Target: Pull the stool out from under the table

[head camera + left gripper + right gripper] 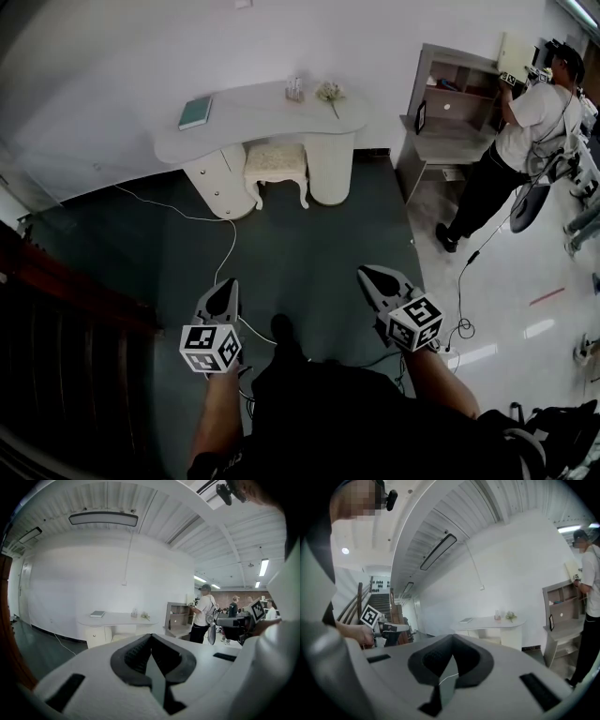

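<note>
A cream stool (277, 166) with carved legs stands tucked under a white curved table (253, 117) against the far wall. The table (117, 618) also shows small and distant in the left gripper view, and the table (490, 623) likewise in the right gripper view. Both grippers hang well short of the stool, over the dark floor. My left gripper (228, 286) is shut with nothing in it, and its tips (151, 637) meet. My right gripper (366, 275) is shut and empty too, its tips (451, 638) closed together.
A green book (196, 112), a small glass (293, 89) and a flower sprig (329, 92) lie on the table. A white cable (223, 251) trails across the dark floor. A person (516, 141) stands at a grey shelf unit (450, 112) at the right. A wooden railing (56, 281) runs along the left.
</note>
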Demonstrator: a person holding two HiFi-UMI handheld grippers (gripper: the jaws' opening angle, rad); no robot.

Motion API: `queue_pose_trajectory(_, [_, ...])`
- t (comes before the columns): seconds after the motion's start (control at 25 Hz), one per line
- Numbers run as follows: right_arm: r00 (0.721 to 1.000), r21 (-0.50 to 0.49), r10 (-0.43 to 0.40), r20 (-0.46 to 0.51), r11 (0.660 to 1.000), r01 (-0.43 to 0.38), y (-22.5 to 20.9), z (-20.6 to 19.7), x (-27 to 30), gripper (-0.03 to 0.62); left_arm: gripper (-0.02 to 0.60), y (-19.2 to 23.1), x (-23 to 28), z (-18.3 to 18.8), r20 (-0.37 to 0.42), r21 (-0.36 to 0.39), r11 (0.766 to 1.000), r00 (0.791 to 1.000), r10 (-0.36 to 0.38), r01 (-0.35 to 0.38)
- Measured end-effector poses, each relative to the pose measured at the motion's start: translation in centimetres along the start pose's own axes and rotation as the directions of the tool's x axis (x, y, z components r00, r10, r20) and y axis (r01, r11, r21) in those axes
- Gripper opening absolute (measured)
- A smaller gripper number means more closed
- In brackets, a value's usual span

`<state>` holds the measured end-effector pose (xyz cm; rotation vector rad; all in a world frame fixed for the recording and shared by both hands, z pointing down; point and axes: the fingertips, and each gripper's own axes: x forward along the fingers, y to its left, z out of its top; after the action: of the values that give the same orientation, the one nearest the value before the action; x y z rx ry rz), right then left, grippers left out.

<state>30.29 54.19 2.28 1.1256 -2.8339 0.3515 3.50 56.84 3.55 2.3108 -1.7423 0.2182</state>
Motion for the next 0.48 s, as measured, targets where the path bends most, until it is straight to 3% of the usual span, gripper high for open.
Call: queue_pose_trajectory(0.48, [0.994, 0.035, -0.066, -0.085, 0.997, 0.069, -4.9, 0.5, 10.3, 0.005, 0.011, 7.4, 12.5, 2.2, 0.016, -0.048, 0.993, 0.994, -0.109, 0.110])
